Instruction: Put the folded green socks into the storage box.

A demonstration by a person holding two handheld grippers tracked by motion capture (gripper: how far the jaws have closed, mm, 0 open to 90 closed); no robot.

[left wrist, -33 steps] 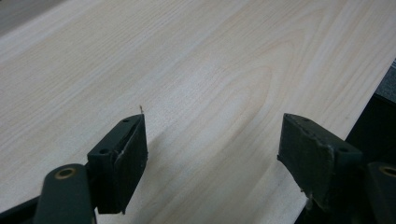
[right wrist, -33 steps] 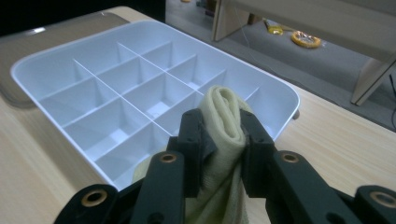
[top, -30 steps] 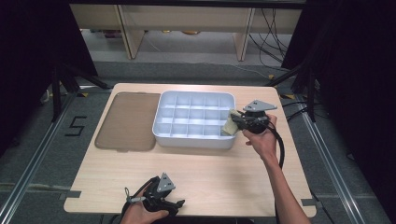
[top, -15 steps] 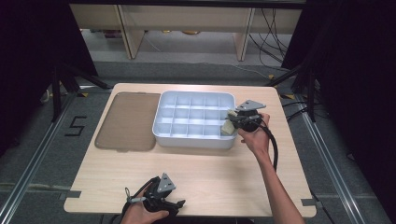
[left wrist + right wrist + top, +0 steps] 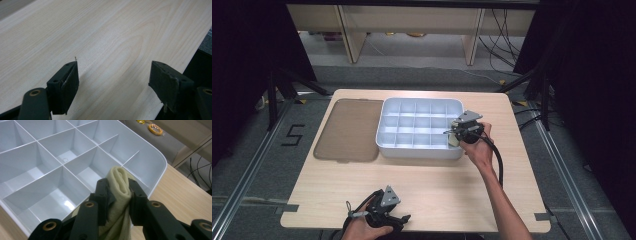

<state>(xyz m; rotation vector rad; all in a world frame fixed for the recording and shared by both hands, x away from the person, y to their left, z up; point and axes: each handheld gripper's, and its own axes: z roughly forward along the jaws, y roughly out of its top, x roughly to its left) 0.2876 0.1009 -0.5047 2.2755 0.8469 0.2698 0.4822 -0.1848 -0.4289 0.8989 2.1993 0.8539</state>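
A white divided tray (image 5: 388,118) with several empty compartments stands at the middle back of the wooden table (image 5: 452,180). My right gripper (image 5: 454,136) is shut on a rolled pale yellow cloth (image 5: 120,182) and holds it over the tray's (image 5: 160,160) near right compartments. In the right gripper view the cloth bulges up between the two black pads (image 5: 103,195). My left gripper (image 5: 399,217) rests near the table's front edge, left of centre. Its jaws stand wide apart over bare wood (image 5: 112,37) with nothing between them.
A flat brown translucent lid (image 5: 347,130) lies on the table just left of the tray. Cables (image 5: 499,165) trail from the right gripper along the forearm. Metal floor rails (image 5: 562,160) run along both sides of the table, with shelving legs behind.
The right hand has moved a little left and down with the cloth, from the tray's right rim to above its near right compartments. The left gripper has stayed put.
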